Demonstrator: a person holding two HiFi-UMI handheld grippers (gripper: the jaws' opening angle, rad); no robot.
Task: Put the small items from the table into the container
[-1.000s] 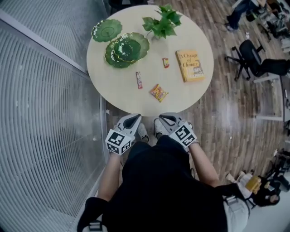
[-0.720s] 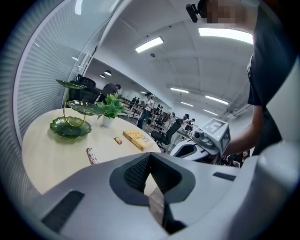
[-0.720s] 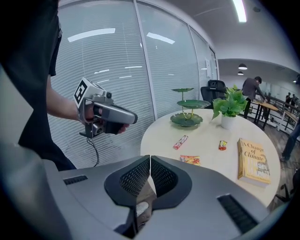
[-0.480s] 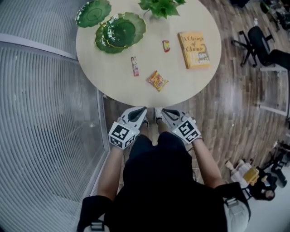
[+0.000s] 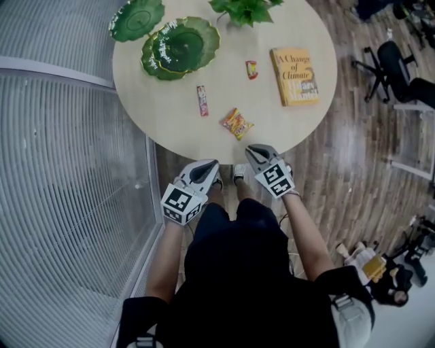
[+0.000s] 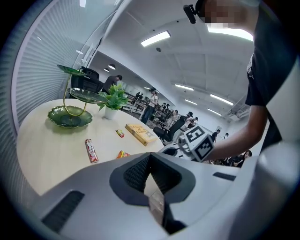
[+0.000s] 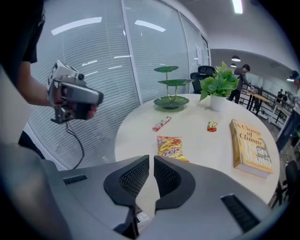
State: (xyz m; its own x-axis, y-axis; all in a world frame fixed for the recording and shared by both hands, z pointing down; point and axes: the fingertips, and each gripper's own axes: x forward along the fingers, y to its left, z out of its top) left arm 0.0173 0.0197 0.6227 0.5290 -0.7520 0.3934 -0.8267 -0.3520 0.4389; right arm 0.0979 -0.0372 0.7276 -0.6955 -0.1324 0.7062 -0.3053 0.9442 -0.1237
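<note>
Three small items lie on the round beige table (image 5: 170, 129): an orange snack packet (image 5: 236, 123) (image 7: 171, 146) near the front edge, a red bar (image 5: 202, 100) (image 6: 91, 150) and a small red candy (image 5: 251, 68) (image 7: 212, 126). The green tiered dish (image 5: 178, 46) (image 7: 171, 102) stands at the far left. My right gripper (image 5: 253, 151) (image 7: 151, 158) is shut and empty at the table's front edge, just short of the packet. My left gripper (image 5: 206, 166) (image 6: 149, 157) is shut and empty, hanging below and before the table edge.
A yellow book (image 5: 295, 75) (image 7: 251, 147) lies at the table's right. A potted plant (image 5: 241, 9) (image 7: 219, 84) stands at the back. A glass wall with blinds (image 5: 61, 190) runs along the left. Office chairs (image 5: 401, 75) stand on the wooden floor to the right.
My right gripper has moved forward to the table's front edge, closer to the orange packet. My left gripper has shifted only slightly. The head view has drawn nearer the table.
</note>
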